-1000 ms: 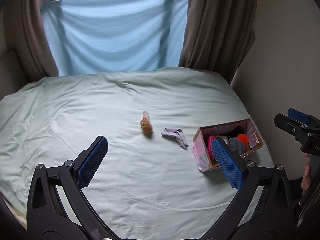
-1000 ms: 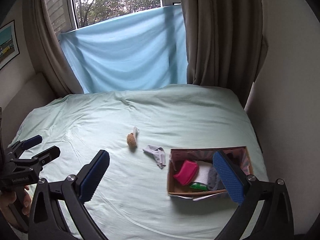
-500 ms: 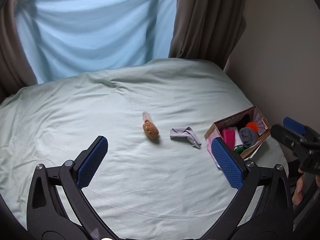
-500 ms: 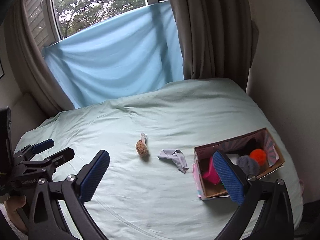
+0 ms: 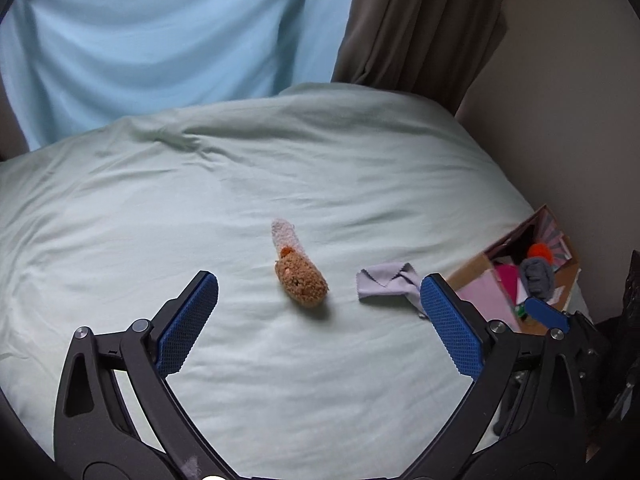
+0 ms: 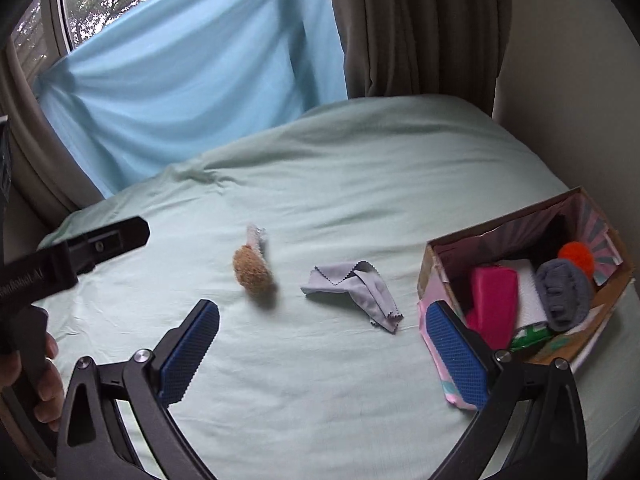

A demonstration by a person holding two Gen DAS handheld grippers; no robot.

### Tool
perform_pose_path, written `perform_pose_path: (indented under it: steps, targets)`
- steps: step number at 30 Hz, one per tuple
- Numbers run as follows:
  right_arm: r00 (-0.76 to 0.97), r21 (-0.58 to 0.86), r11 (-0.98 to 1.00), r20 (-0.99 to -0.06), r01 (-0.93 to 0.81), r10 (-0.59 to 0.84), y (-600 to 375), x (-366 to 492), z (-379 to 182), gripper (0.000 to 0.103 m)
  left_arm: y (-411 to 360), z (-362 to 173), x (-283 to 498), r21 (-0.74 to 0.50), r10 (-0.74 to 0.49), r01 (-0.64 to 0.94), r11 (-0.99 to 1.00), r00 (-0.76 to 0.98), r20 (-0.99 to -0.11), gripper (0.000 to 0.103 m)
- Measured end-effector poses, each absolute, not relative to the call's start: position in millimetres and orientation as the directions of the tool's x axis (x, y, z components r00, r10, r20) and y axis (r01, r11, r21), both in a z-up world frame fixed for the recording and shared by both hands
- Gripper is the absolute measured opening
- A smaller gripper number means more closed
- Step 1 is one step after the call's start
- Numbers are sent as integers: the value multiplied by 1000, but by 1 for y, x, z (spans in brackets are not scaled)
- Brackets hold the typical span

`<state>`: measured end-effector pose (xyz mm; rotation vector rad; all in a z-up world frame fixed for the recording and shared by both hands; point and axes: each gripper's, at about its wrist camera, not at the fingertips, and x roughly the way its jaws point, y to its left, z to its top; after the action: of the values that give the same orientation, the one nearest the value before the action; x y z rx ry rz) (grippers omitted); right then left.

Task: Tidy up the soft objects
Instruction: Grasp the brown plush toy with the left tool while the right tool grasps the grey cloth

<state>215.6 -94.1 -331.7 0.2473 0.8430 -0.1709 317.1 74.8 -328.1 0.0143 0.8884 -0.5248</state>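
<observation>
A brown fuzzy soft toy with a pale tail (image 5: 299, 279) (image 6: 251, 267) lies mid-bed. A crumpled grey cloth (image 5: 389, 283) (image 6: 354, 289) lies to its right. A cardboard box (image 6: 520, 232) (image 5: 472, 270) at the right edge of the bed holds a pink item (image 6: 493, 294), a grey knitted piece (image 6: 563, 295), an orange pom-pom (image 6: 576, 257) and other soft things. My left gripper (image 5: 318, 324) is open and empty, just short of the toy. My right gripper (image 6: 320, 354) is open and empty, near the cloth and box.
The bed is covered by a pale green sheet (image 5: 160, 208). A blue cloth (image 6: 192, 64) hangs over the window behind, with brown curtains (image 5: 420, 24) and a wall at the right. The left gripper's side (image 6: 80, 252) shows at the left of the right wrist view.
Both grippers have moved forward and lower toward the bed. The toy and the cloth look closer and larger. Both stay open.
</observation>
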Motion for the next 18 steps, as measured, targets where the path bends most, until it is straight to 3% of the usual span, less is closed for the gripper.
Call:
perform_pose_path:
  steps: [7,12,14,18]
  targets:
    - [605,99,946,-788,309,-115,-104,264,-413,103,62,-404,362,-237,-429,415,879,468,-773,94]
    - [603,64,947,-784,316,-148,-109,288,-441,103,54,-441,384,-260,-439,408,875,444,-782,92]
    - [600,78,945,-789,316,-135,-112,295,-453,102,53,-455,389,-272,-444,403,874,432,-785,85]
    - [576,81,945,-808,315,-123,-115,306,-475,88,52,-477,398,-311,-462,387,868,396,-794,71]
